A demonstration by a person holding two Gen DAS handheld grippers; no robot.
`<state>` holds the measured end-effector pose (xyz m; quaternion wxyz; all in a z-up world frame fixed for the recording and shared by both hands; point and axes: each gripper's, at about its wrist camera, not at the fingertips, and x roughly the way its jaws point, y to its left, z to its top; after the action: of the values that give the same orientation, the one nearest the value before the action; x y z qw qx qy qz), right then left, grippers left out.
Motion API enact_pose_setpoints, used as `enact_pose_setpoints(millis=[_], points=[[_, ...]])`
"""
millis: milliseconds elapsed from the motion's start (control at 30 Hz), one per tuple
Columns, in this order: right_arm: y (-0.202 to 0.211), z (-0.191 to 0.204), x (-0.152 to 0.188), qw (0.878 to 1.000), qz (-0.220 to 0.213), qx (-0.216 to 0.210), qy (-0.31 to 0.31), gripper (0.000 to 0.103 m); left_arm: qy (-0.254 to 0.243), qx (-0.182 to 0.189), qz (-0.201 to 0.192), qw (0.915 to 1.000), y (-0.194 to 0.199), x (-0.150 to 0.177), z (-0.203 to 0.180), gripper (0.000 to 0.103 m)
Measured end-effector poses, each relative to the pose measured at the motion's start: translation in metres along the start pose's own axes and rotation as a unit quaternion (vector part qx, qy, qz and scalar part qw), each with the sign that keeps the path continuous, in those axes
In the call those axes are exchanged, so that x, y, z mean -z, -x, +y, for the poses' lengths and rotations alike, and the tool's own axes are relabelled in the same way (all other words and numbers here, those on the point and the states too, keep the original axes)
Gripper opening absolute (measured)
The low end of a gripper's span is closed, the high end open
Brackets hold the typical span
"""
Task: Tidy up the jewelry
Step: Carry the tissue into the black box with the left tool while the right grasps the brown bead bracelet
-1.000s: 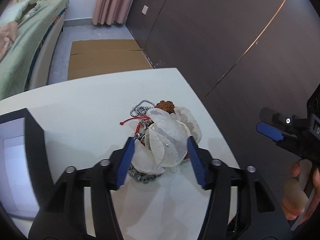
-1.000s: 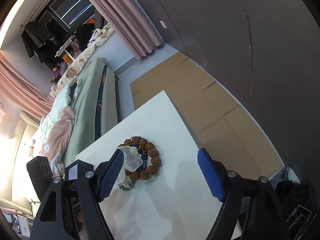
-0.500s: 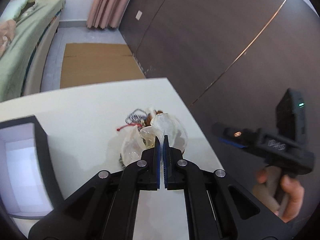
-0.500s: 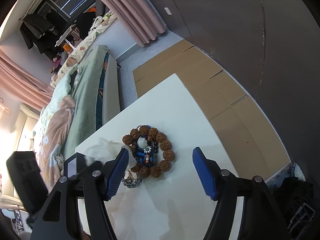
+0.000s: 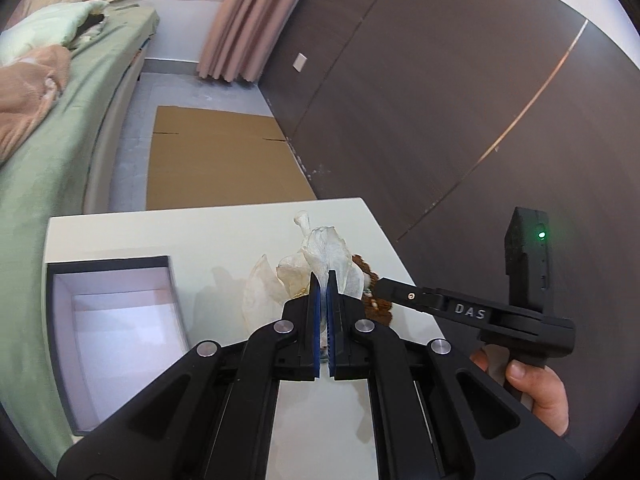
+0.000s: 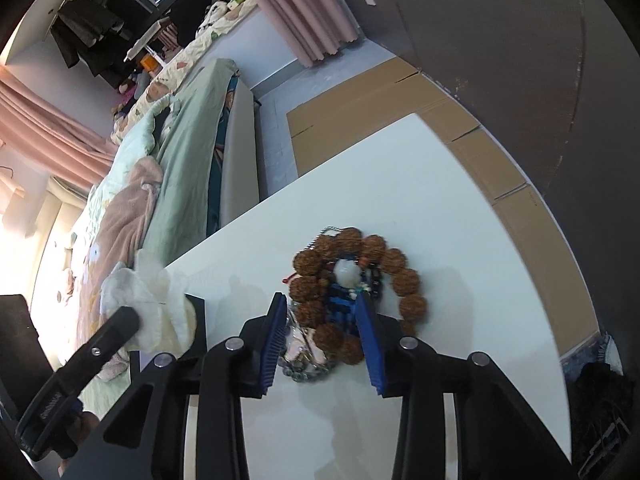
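box (image 5: 116, 320): white-lined, nothing visible inside, left of left gripper (image 5: 323, 280) | left gripper: clamped on translucent shell-petal piece (image 5: 328, 252) | right gripper (image 6: 322, 312): spread, straddling knobbly brown bead bracelet (image 6: 404, 280)

A home bedroom. A bed with green sheets (image 5: 60, 152) lies at nine o'clock; pleated pink curtains (image 5: 252, 20) hang at twelve. Dark clothes (image 6: 88, 32) hang behind.

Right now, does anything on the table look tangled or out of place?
Yes. The jewelry sits in one tangled heap: the brown bead bracelet rings a white stone and blue pieces, with smaller beads beneath. The box holds nothing. The left gripper is shut on the white flower, held above the table.
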<state>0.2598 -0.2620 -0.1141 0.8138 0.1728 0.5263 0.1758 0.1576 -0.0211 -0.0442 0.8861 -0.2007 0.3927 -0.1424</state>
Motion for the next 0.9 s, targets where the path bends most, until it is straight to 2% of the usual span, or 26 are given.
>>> enact_pose_setpoints(millis=[300, 367, 400, 500, 733, 900], points=[[-0.029, 0.013, -0.002, 1.0, 0.021, 0.014, -0.001, 0.035, 0.017, -0.014, -0.017, 0.9996, 0.022, -0.004, 0.026, 0.004], [-0.032, 0.014, -0.001, 1.0, 0.023, 0.014, -0.005, 0.024, 0.019, -0.016, -0.02, 0.9995, 0.028, -0.005, 0.03, 0.004], [-0.032, 0.012, 0.0, 1.0, 0.022, 0.012, -0.008, 0.023, 0.019, -0.018, -0.021, 0.9994, 0.031, -0.004, 0.032, 0.004], [-0.022, 0.011, -0.001, 1.0, 0.002, 0.0, -0.022, 0.019, 0.021, -0.022, -0.022, 0.9993, 0.038, -0.002, 0.037, 0.004], [0.015, 0.012, -0.001, 0.997, -0.053, -0.041, -0.046, 0.018, 0.024, -0.034, -0.026, 0.9988, 0.056, 0.002, 0.049, 0.004], [0.039, 0.027, 0.004, 0.992, -0.089, -0.08, -0.036, 0.018, 0.033, -0.048, -0.025, 0.998, 0.065, 0.004, 0.061, 0.004]])
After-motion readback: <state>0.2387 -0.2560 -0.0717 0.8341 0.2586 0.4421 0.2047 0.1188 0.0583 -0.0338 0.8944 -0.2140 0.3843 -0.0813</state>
